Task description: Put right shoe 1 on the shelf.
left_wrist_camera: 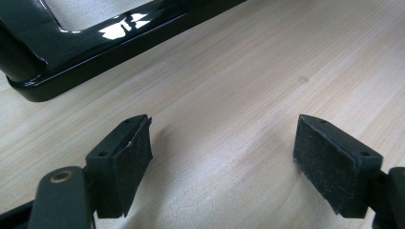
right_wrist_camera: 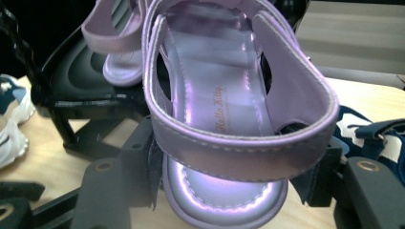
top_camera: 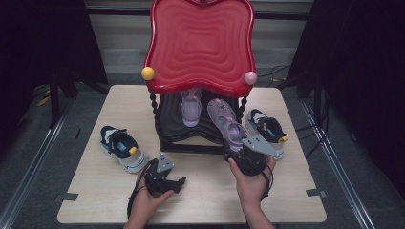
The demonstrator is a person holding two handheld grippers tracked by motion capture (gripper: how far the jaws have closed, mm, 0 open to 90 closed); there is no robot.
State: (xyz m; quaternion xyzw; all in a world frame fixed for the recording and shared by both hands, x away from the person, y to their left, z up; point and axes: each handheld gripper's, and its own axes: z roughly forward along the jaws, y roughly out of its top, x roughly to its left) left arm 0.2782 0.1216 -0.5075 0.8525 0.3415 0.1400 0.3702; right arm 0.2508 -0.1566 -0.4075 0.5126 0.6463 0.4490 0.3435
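My right gripper (top_camera: 235, 149) (right_wrist_camera: 234, 167) is shut on the heel end of a purple sandal (top_camera: 224, 123) (right_wrist_camera: 224, 119), its toe pointing at the black lower shelf (top_camera: 172, 121) of a rack with a red top tray (top_camera: 200, 43). The matching purple sandal (top_camera: 191, 109) (right_wrist_camera: 114, 57) lies on that shelf. My left gripper (top_camera: 180, 182) (left_wrist_camera: 224, 143) rests low over the wooden table (top_camera: 205, 195) (left_wrist_camera: 248, 71) in front of the rack, open, with nothing between its pads. The rack's glossy black base (left_wrist_camera: 71, 52) lies just beyond it.
One navy and white sneaker (top_camera: 119, 148) (right_wrist_camera: 9, 124) lies on the table left of the rack. Its pair (top_camera: 267, 130) (right_wrist_camera: 372, 133) lies to the right, close beside my right gripper. A yellow ball (top_camera: 148, 73) and a pink ball (top_camera: 250, 78) sit at the tray's front corners.
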